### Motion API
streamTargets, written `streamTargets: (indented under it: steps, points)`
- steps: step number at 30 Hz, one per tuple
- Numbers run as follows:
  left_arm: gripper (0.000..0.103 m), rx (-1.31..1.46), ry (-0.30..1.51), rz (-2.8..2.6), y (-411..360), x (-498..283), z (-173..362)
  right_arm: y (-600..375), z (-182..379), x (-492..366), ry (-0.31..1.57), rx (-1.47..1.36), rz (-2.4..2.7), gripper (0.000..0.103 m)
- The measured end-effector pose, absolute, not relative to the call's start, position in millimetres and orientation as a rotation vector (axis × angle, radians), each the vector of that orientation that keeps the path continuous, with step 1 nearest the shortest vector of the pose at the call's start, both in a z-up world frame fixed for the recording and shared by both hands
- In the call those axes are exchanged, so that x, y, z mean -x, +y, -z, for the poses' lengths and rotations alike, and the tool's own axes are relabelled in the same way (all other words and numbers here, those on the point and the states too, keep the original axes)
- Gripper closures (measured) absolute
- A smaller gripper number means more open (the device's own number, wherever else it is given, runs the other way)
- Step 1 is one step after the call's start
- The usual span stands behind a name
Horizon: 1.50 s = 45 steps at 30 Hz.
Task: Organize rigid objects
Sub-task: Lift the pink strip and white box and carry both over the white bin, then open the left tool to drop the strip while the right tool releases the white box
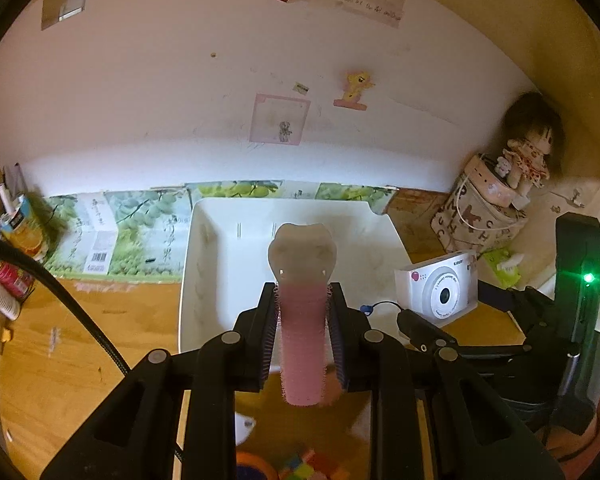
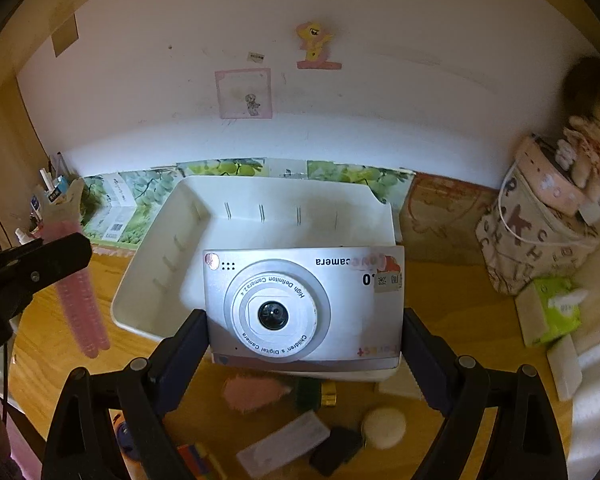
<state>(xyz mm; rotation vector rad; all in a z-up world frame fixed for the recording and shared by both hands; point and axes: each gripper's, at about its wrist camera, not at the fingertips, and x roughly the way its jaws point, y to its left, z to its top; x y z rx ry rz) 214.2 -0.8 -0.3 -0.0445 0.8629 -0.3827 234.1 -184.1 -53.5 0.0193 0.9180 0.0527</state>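
Both tools carry loads toward the white bin (image 1: 204,240): left tool (image 1: 302,320) pinching a pink brush (image 1: 303,344), right tool (image 2: 304,344) clamping a toy camera (image 2: 300,304); next, release inside.

You're working over a wooden tabletop (image 2: 480,312) that carries a white bin (image 2: 168,264) near the back, with leaf-printed cartons (image 2: 140,200) lying flat behind it against the wall. To your right sit a lettered fabric pouch (image 2: 532,240) and a green tissue pack (image 2: 556,312). Closest to you lie a round white puff (image 2: 384,428), a small black block (image 2: 336,452), a pale flat bar (image 2: 284,448), a blurred pink fluffy thing (image 2: 248,394) and some coloured blocks (image 1: 312,466).
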Motion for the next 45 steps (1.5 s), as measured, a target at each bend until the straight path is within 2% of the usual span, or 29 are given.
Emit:
streamTargets:
  steps: [13,24,26,28,32,45]
  points:
    - [0.076,0.116,0.763,0.381,-3,-260,37,-187,100,-281,0.890,0.007,-0.096,0.011]
    - [0.072,0.137,0.809,0.349,-5,-284,64,-187,121,-294,0.901,0.043,-0.114,0.010]
    - [0.063,0.145,0.822,0.343,-5,-287,67,-186,124,-294,0.908,0.054,-0.111,0.010]
    - [0.059,0.152,0.831,0.336,-4,-287,68,-185,127,-295,0.916,0.053,-0.115,0.010]
    - [0.036,0.144,0.818,0.319,-1,-286,65,-184,129,-295,0.935,0.047,-0.115,0.010]
    - [0.030,0.143,0.747,0.307,8,-266,37,-183,93,-278,0.819,0.046,-0.105,0.009]
